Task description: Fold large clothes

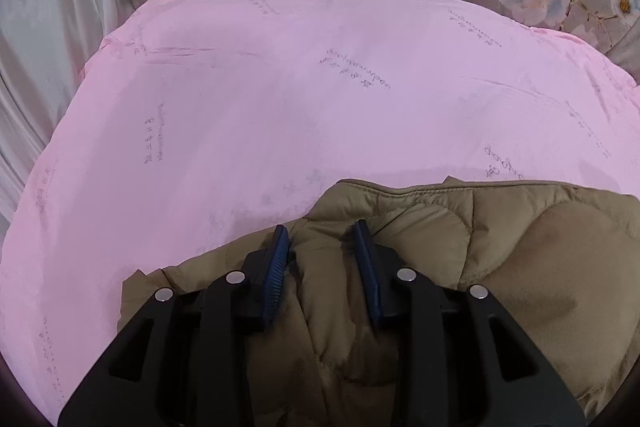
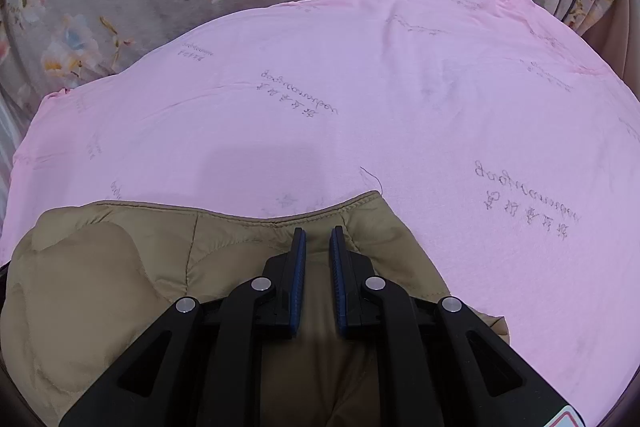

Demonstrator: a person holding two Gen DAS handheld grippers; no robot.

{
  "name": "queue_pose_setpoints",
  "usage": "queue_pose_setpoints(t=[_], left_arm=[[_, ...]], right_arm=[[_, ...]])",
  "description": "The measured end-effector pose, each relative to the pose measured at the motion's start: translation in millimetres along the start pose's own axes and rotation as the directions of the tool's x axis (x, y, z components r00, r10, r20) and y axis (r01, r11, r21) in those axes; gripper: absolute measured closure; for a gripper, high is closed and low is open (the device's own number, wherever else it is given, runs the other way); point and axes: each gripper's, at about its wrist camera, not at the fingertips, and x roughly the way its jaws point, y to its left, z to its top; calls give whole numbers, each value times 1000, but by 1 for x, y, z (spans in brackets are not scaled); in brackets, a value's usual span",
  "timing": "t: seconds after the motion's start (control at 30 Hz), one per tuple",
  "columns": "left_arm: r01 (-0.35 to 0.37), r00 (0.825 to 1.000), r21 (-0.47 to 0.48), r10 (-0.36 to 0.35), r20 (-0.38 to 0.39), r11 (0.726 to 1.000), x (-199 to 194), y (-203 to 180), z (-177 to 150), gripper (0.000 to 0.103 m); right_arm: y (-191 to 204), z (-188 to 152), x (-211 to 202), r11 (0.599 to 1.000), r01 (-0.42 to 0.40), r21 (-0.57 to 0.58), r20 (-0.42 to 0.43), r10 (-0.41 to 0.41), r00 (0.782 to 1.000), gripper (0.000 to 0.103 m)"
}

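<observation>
The left gripper is pinching a thick puffed ridge of the olive quilted jacket between its blue pads, while the right gripper is clamping a thinner layer near the jacket's stitched hem, both jaws clenched on cloth. The jacket is lying along the near edge of the pink sheet, its long axis running side to side between the two grippers, each equally close to it. Its near portion is hiding beneath the gripper bodies, so how far the folding has gone is hard to judge.
</observation>
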Motion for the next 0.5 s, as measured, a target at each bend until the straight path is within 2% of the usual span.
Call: queue_pose_setpoints(t=[0.37,0.43,0.47,0.5], left_arm=[[-40,999,24,40,12,999,4,-5,-2,70],[-68,998,30,68,17,997,-2,-6,0,68],[-113,993,38,112,21,993,-10,-8,1,68],[-121,992,39,120,29,992,-23,-10,2,71]], right_arm=[[0,1,2,1000,13,-3,2,-13,1000,93],[8,2,-9,996,91,-22,11,-91,996,91],[17,1,-25,995,97,-31,34,-96,995,88],[25,0,-40,997,75,-35,60,-73,996,83]])
